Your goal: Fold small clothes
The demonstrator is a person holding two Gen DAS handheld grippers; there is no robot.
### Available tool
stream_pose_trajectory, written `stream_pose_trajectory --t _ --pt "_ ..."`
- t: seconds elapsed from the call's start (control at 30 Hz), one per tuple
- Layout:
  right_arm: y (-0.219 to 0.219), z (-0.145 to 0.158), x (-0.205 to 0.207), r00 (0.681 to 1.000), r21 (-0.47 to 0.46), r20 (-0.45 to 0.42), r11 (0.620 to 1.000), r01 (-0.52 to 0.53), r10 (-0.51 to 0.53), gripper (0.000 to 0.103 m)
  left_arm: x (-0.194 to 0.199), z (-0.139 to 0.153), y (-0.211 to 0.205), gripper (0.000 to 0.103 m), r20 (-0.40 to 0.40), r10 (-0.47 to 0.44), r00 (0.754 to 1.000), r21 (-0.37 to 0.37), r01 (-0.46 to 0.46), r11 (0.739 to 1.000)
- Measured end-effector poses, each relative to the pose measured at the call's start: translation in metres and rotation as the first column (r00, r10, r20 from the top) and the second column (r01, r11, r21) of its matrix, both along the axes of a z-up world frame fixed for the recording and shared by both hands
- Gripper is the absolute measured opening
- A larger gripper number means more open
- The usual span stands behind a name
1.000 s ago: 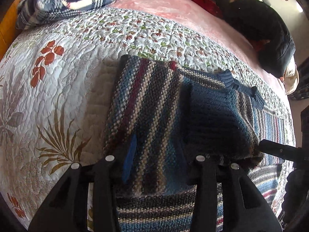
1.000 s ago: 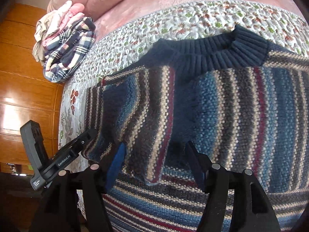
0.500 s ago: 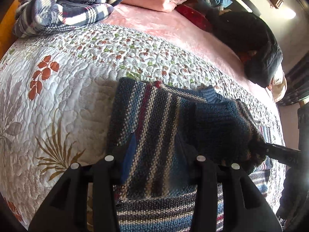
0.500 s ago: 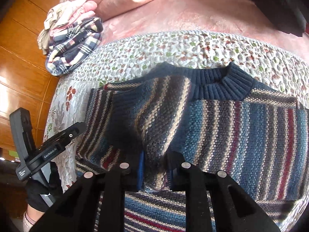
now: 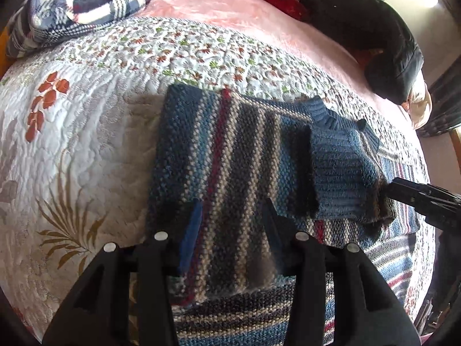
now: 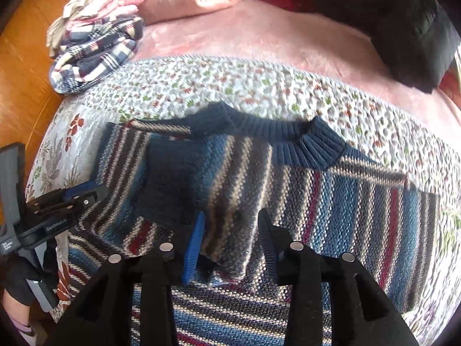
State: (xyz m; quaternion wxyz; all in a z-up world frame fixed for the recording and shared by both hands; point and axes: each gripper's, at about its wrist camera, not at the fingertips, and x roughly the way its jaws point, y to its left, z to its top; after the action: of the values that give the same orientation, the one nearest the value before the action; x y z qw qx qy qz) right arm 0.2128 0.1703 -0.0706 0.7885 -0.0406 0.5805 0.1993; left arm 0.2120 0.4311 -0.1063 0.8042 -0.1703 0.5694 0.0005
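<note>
My right view alone shows striped sweater (image 6: 331, 201) neckline; both tongs, left (image 5: 232, 227) and right (image 6: 230, 239), released, right's grip since dropped.

The striped sweater (image 5: 230, 155) runs under the left gripper (image 5: 230, 225), its hem cut off by the lower edge. Beyond the right gripper (image 6: 230, 230), the plaid blanket (image 6: 95, 54) is blurred.

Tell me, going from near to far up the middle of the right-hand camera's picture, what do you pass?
right gripper → striped sweater → its navy ribbed collar → floral quilt → pink blanket
</note>
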Motion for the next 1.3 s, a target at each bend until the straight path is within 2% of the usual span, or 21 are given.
stream_pose_trajectory --t 0.1,0.2,0.37,0.5,0.53,0.57,0.6,0.63,0.67,0.7,0.83,0.97,1.03,1.13,1.3 --pt "0.028 0.003 -0.009 0.995 -0.004 -0.011 0.995 -0.103 0.103 0.044 0.002 0.002 0.005 0.049 -0.012 0.022 1.000 0.064 -0.021 0.998" --pt "0.061 -0.006 -0.017 0.983 -0.014 -0.026 0.983 -0.184 0.183 0.045 0.002 -0.002 0.013 0.049 -0.028 0.053 0.998 0.060 -0.051 0.997" --pt "0.096 -0.031 -0.023 0.976 -0.069 -0.059 0.974 -0.215 0.211 0.058 0.000 -0.012 0.015 0.050 -0.059 0.060 0.996 0.075 -0.056 0.996" --pt "0.106 -0.048 -0.024 0.971 -0.166 -0.053 0.957 -0.239 0.234 0.059 -0.001 -0.024 0.015 0.052 -0.085 0.059 0.995 0.066 -0.053 0.996" --pt "0.108 -0.050 -0.025 0.969 -0.194 -0.044 0.950 -0.246 0.242 0.055 -0.001 -0.025 0.016 0.053 -0.084 0.062 0.994 0.062 -0.057 0.996" --pt "0.110 -0.050 -0.027 0.968 -0.240 -0.027 0.939 -0.247 0.248 0.039 -0.002 -0.027 0.015 0.054 -0.084 0.065 0.994 0.059 -0.060 0.996" --pt "0.111 -0.050 -0.027 0.968 -0.291 -0.009 0.925 -0.244 0.252 0.030 -0.002 -0.027 0.016 0.055 -0.083 0.067 0.994 0.056 -0.063 0.996" --pt "0.110 -0.049 -0.028 0.967 -0.300 -0.003 0.923 -0.243 0.253 0.022 -0.002 -0.027 0.016 0.055 -0.083 0.070 0.994 0.055 -0.066 0.996" --pt "0.106 -0.046 -0.026 0.970 -0.277 -0.004 0.932 -0.233 0.242 0.012 -0.003 -0.027 0.016 0.055 -0.082 0.071 0.994 0.056 -0.067 0.996" --pt "0.099 -0.041 -0.024 0.976 -0.244 -0.006 0.946 -0.212 0.218 0.009 -0.003 -0.027 0.015 0.055 -0.080 0.068 0.994 0.061 -0.064 0.996" --pt "0.054 -0.011 -0.012 0.997 -0.044 -0.021 0.996 -0.079 0.079 0.009 -0.004 -0.026 0.012 0.056 -0.075 0.059 0.995 0.081 -0.053 0.995" --pt "-0.015 0.015 -0.004 0.996 0.096 -0.042 0.992 0.083 -0.080 0.008 -0.003 -0.026 0.012 0.057 -0.081 0.060 0.995 0.083 -0.053 0.995" --pt "-0.054 0.023 -0.001 0.986 0.117 -0.045 0.979 0.165 -0.161 0.008 -0.003 -0.027 0.011 0.057 -0.079 0.055 0.995 0.092 -0.048 0.995" --pt "-0.097 0.022 0.004 0.972 0.096 -0.044 0.968 0.233 -0.230 0.008 -0.003 -0.028 0.011 0.058 -0.078 0.055 0.995 0.101 -0.047 0.994" --pt "-0.157 -0.013 0.012 0.930 0.084 -0.160 0.934 0.348 -0.332 0.009 -0.001 -0.028 0.009 0.064 -0.079 0.045 0.996 0.140 -0.034 0.990"
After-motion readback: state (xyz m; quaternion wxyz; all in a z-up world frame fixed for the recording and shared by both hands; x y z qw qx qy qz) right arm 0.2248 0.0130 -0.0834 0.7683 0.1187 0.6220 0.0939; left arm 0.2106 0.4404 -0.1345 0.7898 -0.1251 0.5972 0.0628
